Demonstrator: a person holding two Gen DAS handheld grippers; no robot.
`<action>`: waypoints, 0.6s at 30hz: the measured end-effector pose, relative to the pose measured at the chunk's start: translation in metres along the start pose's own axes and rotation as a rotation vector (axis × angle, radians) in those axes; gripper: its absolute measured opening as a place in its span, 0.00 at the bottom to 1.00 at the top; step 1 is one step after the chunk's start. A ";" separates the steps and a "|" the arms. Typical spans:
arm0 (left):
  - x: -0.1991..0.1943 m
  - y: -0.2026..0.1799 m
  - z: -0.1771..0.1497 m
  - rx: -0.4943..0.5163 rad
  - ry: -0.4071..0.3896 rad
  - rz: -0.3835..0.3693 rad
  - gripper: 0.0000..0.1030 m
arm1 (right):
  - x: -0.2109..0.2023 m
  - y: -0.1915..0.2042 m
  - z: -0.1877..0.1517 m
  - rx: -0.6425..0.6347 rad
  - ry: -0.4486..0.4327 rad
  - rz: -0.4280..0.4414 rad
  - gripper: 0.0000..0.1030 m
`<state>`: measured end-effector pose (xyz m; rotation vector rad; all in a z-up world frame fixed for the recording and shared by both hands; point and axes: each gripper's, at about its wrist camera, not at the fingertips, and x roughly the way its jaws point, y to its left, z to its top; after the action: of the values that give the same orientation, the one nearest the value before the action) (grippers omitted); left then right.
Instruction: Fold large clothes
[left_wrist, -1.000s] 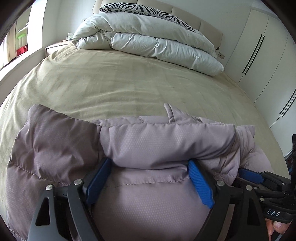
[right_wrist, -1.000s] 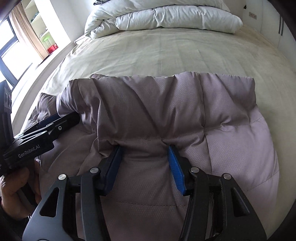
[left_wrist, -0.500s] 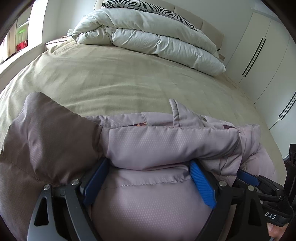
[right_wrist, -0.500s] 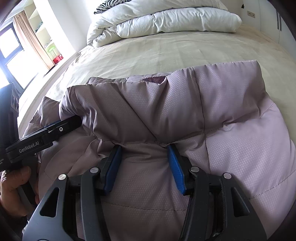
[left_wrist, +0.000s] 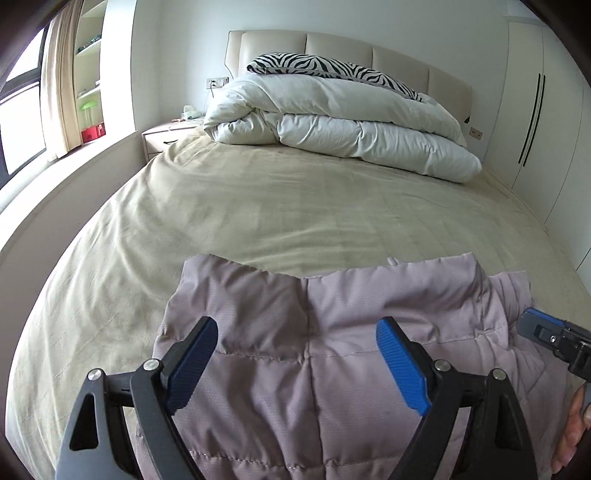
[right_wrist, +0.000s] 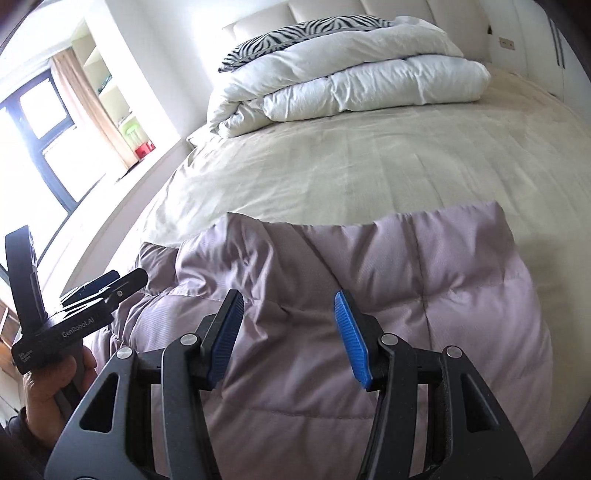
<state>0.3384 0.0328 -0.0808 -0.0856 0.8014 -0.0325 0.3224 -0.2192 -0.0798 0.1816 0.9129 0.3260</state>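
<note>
That mauve puffer jacket (left_wrist: 332, 354) sits at the near end of the bed (left_wrist: 258, 206), folded edge facing the white duvet (left_wrist: 343, 122), long axis running side to side. It lies right below both your tools. Your left gripper (left_wrist: 295, 354) is spread wide and your right gripper (right_wrist: 288, 332) about half open, and both look clear of the cloth. It's quilted, slick, puffy stuff, so I'd guess the fold springs back.
</note>
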 end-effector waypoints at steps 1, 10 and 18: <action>0.011 0.005 -0.002 -0.010 0.037 -0.001 0.87 | 0.008 0.010 0.008 -0.044 0.027 -0.022 0.49; 0.049 0.029 -0.018 -0.093 0.088 -0.058 0.88 | 0.105 -0.002 0.038 -0.018 0.245 -0.124 0.50; 0.066 0.031 -0.023 -0.111 0.095 -0.099 0.92 | 0.117 -0.023 0.018 0.003 0.192 -0.078 0.51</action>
<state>0.3684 0.0579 -0.1467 -0.2303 0.8931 -0.0858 0.4076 -0.2004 -0.1625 0.1187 1.1077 0.2728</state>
